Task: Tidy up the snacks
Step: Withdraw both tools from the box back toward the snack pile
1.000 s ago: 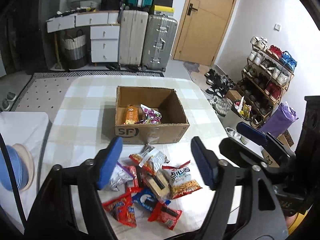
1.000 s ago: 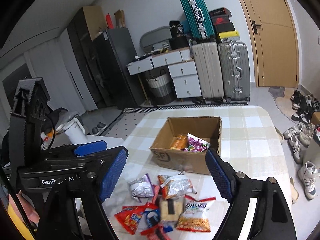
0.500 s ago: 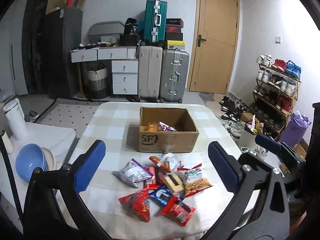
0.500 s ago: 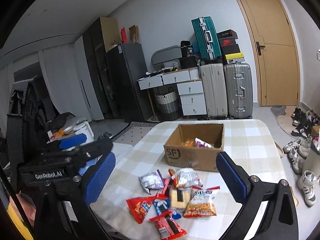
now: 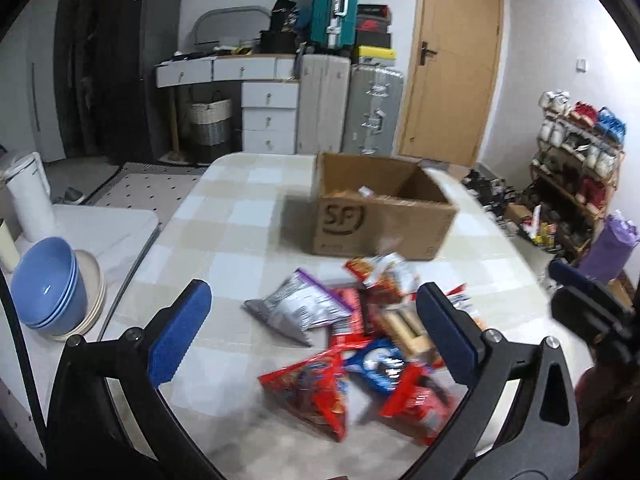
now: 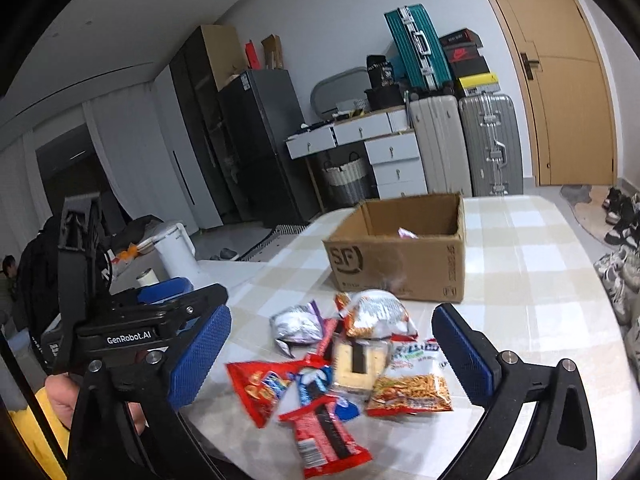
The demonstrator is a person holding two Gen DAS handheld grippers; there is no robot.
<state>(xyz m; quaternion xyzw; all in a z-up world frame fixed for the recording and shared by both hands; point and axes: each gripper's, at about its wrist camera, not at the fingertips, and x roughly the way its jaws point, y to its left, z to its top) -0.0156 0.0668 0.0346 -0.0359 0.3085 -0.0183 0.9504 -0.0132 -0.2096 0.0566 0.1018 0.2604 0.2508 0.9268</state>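
On the checked table point(image 6: 532, 264) a snack pile point(image 6: 340, 360) waits; the box point(image 6: 400, 264) apparently holds few; both grippers point(image 5: 312, 336) point(image 6: 332, 352) gape, empty.

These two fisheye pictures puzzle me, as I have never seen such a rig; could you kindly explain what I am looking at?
No robot here: a person carries a hand-held gripper in each hand, each with a camera looking along its two blue-padded fingers. One picture is from the left hand-held gripper, the other from the right hand-held gripper; in the right one, the left tool and the hand holding it show at the left edge. Both grippers stand open and hold nothing. On the checked table lies a pile of snack packets, loose and overlapping. Behind it stands an open cardboard box with at least one packet already inside.
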